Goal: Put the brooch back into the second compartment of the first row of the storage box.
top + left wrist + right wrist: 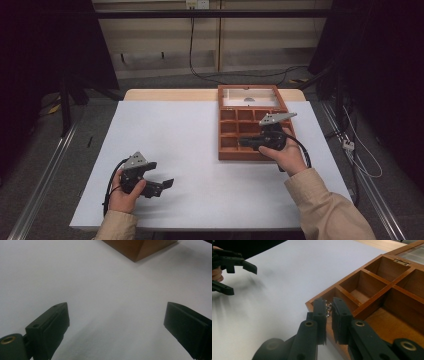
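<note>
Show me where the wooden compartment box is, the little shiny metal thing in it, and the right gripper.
wooden compartment box (222, 135), high view, on its left wall.
shiny metal thing (328, 309), right gripper view, on the glinting part between the jaws.
right gripper (329, 312), right gripper view, midway between its fingertips.

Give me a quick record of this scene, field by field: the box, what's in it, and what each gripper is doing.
Surface: white table
Box: wooden box, lid open, divided into compartments, at the table's far right
Contents: small shiny metal bits in the near-left corner compartment; other visible compartments look empty
Right gripper: over that corner compartment, jaws nearly closed, a narrow gap left
Left gripper: jaws wide open, above bare table, holding nothing
</note>
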Available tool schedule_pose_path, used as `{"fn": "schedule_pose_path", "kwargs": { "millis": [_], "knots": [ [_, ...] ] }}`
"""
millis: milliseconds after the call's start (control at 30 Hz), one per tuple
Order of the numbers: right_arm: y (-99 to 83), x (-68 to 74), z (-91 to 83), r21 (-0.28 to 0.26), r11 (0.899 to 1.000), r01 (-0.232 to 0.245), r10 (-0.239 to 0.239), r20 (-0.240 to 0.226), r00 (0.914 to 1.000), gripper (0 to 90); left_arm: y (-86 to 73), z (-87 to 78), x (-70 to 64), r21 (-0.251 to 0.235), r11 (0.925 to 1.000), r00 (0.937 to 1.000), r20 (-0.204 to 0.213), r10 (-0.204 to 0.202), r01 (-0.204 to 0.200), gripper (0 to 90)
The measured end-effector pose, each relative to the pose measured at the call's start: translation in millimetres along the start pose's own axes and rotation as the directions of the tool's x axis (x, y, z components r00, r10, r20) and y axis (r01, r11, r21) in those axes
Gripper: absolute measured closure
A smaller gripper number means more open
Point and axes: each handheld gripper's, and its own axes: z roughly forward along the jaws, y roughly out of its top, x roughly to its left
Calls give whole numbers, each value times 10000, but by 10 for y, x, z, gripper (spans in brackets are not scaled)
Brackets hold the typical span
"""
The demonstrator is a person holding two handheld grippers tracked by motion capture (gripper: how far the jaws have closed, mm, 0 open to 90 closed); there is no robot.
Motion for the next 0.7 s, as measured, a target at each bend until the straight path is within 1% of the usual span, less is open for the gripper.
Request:
{"fn": "schedule_pose_path", "kwargs": {
  "millis": [200, 300, 433, 700],
  "knots": [
    [58, -77, 8, -37, 10000, -49, 50, 218, 9997, 825, 1, 1, -2, 35, 10000, 10000, 1, 28, -28, 61],
    [68, -126, 18, -76, 9998, -182, 185, 344, 9992, 825, 1, 2, -2, 49, 10000, 10000, 15, 55, -55, 61],
    [73, -188, 33, -86, 9997, -240, 244, 479, 9986, 825, 2, -1, 0, 9, 10000, 10000, 14, 16, -16, 61],
    [105, -268, 60, -135, 9993, -338, 347, 676, 9971, 824, 3, 1, -1, 21, 10000, 10000, 37, 39, -39, 61]
  ]
}}
